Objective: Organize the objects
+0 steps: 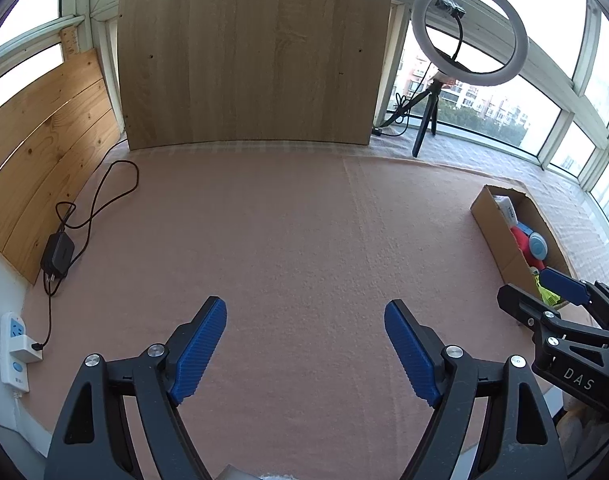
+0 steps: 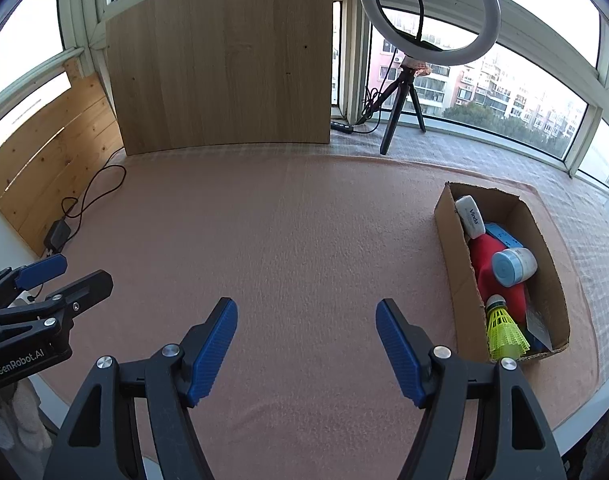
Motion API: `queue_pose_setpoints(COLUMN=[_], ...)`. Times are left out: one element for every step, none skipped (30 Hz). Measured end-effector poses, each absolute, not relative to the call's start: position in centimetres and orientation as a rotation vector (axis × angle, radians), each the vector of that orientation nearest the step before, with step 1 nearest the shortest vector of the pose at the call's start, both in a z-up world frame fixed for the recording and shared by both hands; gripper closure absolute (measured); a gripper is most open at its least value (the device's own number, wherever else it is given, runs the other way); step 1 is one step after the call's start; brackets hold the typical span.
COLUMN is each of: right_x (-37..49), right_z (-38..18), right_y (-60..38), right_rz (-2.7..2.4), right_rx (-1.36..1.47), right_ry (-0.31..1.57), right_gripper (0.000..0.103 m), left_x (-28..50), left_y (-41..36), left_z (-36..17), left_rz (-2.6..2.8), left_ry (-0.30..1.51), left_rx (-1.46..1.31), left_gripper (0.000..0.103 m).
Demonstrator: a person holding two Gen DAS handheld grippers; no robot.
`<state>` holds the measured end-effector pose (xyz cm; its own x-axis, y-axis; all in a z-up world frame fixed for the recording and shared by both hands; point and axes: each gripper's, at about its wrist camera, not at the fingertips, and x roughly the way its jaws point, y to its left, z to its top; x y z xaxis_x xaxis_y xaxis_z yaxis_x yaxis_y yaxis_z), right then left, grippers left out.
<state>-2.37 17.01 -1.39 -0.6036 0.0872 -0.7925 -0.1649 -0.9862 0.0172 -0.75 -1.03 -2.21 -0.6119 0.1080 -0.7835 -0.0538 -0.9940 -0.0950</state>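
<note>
A cardboard box [image 2: 452, 240] lies on the pink mat at the right and holds a white Vinda tissue pack [image 2: 470, 216], a red object [image 2: 490, 268], a pale blue capped jar [image 2: 512, 266] and a yellow shuttlecock [image 2: 502, 330]. My right gripper [image 2: 306, 320] is open over bare mat, left of the box, with nothing between its fingers. My left gripper [image 1: 306, 324] is open over bare mat too, empty. In the left wrist view the box [image 1: 500, 232] sits at the right, partly behind the other gripper's finger [image 1: 562, 282].
A wooden board [image 2: 224, 56] leans at the back, pine planks [image 1: 36, 160] along the left. A ring light on a tripod [image 2: 428, 16] stands at the back right. A black charger with cable [image 1: 58, 254] and a white power strip [image 1: 12, 354] lie at the left edge.
</note>
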Motion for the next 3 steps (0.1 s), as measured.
queue_pose_setpoints(right_x=[-2.4,-2.44,-2.48], right_z=[-1.46,-1.56,-1.72], right_y=[17.04,17.06,17.11], right_rz=[2.689,2.686,2.683], right_rx=[-1.324,-1.326,-1.329], right_ry=[0.136,0.136,0.136], right_gripper=[0.035,0.035,0.035], left_x=[-0.78,-0.81,-0.88], left_y=[-0.96,-0.92,-0.94], left_z=[-2.28,-2.36,-2.46], left_rz=[2.738,2.736,2.732], left_ry=[-0.087,-0.084,-0.087], left_rx=[-1.34,-1.342,-1.344], left_gripper=[0.019,0.019,0.016])
